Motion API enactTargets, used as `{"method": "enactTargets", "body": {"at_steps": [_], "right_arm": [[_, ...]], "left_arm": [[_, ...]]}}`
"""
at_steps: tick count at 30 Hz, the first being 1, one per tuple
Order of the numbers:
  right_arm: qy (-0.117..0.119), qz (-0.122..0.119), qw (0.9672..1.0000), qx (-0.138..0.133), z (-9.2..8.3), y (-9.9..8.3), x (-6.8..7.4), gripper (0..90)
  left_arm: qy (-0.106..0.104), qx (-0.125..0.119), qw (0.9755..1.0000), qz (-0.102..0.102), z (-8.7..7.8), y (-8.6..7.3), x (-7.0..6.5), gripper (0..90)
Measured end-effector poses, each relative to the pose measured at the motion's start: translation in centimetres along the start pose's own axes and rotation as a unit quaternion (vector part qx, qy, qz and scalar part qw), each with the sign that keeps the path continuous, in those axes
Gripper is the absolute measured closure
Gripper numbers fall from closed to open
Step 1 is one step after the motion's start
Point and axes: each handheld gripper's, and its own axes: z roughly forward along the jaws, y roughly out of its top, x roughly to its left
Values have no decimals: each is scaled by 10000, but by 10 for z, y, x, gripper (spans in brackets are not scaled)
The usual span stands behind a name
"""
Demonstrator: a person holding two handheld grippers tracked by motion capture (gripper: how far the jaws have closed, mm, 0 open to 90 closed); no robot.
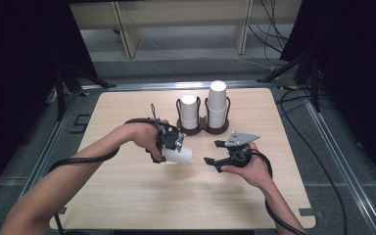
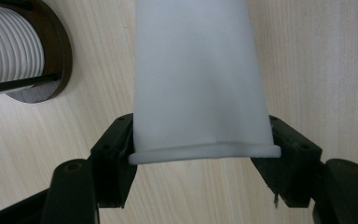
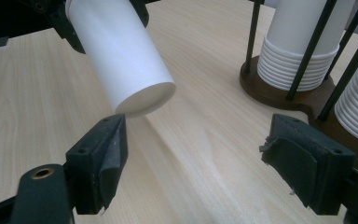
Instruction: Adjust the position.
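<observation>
Paper cup point(image 1: 178, 155) lies level above the middle of the table point(image 1: 127, 196), pinched near its rim by the left gripper point(image 1: 169, 142), whose jaws press on either side of the rolled lip, as the left gripper view shows. The cup's closed bottom points toward the right gripper point(image 1: 214, 152), which waits just beside it with its jaws spread and nothing between them; in the right gripper view the cup's base sits above and just ahead of one jaw, apart from both. The step in hand looks like a handover, or a second grip on the base. To do it well, the right gripper should line up so the base sits squarely between its pads, then close gently, since thin paper walls will likely dent. The left should let go only once that hold is firm. Farther back stands the dark cup holder point(image 1: 203, 128), with a shorter stack point(image 1: 190, 111) and a taller stack point(image 1: 217, 104) of cups.
</observation>
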Motion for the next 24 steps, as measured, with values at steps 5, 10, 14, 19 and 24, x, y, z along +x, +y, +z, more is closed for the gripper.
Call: {"method": "enactTargets", "body": {"at_steps": [5, 10, 14, 19, 24], "right_arm": [[40, -13, 10000, 20, 1, 0, 0, 205], [115, -72, 9999, 20, 2, 0, 1, 199], [105, -191, 9998, 0, 2, 1, 1, 197], [188, -185, 9996, 42, 3, 1, 3, 198], [265, -229, 9994, 74, 4, 2, 3, 198]], "left_arm": [[-16, 48, 9999, 117, 0, 1, 0, 337], [-63, 97, 9996, 258, -2, 3, 1, 337], [-136, 145, 9991, 378, -2, 4, 0, 337], [-195, 279, 9978, 568, -4, 6, 0, 337], [-193, 212, 9982, 520, -4, 7, -1, 337]]}}
